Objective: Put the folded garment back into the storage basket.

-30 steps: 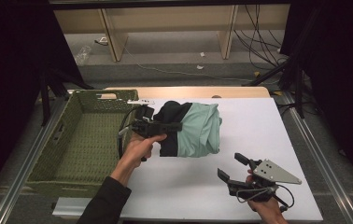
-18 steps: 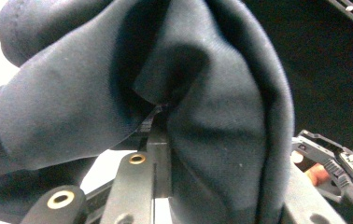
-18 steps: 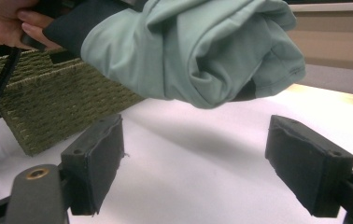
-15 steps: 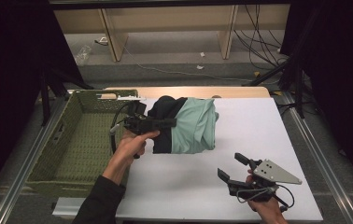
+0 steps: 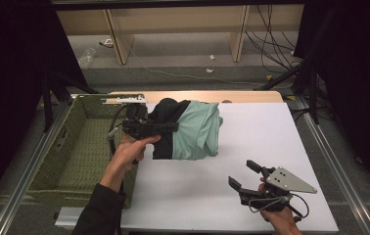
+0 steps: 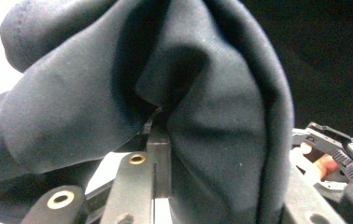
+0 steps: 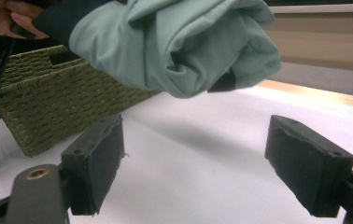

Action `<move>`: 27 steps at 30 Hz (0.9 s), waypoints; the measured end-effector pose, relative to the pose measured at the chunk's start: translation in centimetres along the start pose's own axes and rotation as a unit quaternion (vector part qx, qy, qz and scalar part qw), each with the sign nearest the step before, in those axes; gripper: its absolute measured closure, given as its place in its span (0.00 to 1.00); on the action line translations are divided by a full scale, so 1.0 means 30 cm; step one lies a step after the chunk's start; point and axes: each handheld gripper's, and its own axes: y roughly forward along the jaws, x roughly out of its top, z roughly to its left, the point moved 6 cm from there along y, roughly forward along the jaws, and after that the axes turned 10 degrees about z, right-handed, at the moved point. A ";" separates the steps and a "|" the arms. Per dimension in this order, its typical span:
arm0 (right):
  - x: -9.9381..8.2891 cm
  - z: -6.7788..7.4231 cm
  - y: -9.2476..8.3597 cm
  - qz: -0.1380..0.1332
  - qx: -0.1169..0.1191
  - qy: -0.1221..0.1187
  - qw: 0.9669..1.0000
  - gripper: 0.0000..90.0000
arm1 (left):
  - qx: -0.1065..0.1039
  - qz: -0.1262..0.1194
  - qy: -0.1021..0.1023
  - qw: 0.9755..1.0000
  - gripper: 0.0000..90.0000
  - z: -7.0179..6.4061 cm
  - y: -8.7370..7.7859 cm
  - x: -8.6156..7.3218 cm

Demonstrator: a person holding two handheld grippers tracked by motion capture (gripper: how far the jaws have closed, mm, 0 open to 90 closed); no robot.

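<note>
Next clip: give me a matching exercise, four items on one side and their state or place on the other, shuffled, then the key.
Items
1. garment
2. basket
3. left gripper
4. right gripper

States
A. jaws apart, holding nothing, low near the table's front edge
B. woven, olive green, at the table's left side
C. shut on dark fabric
D. mint and dark cloth, folded, lifted off the white table

Pairs: 1-D, 2-B, 3-C, 4-A

Left hand-held gripper (image 5: 166, 128) holds bundled garment (image 5: 193, 131) beside green basket (image 5: 82, 147).
</note>
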 end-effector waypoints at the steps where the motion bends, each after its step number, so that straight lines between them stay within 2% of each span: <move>1: 0.000 0.001 0.000 0.001 0.000 0.000 1.000 0.23 | 0.001 -0.002 0.001 1.000 0.77 -0.002 -0.009 0.002; 7: -0.001 0.002 0.001 0.001 0.001 0.000 1.000 0.23 | -0.003 -0.022 -0.006 1.000 0.77 0.008 -0.071 0.012; 19: 0.000 0.003 0.001 0.000 0.001 -0.001 1.000 0.23 | 0.013 -0.051 -0.012 0.999 0.77 0.046 -0.186 0.016; 24: 0.000 0.003 0.001 0.000 0.000 -0.001 1.000 0.23 | 0.026 -0.054 -0.009 0.998 0.77 0.054 -0.227 0.015; 27: 0.000 0.004 0.001 0.001 0.001 -0.001 1.000 0.23 | 0.026 -0.057 -0.011 0.998 0.77 0.061 -0.246 0.014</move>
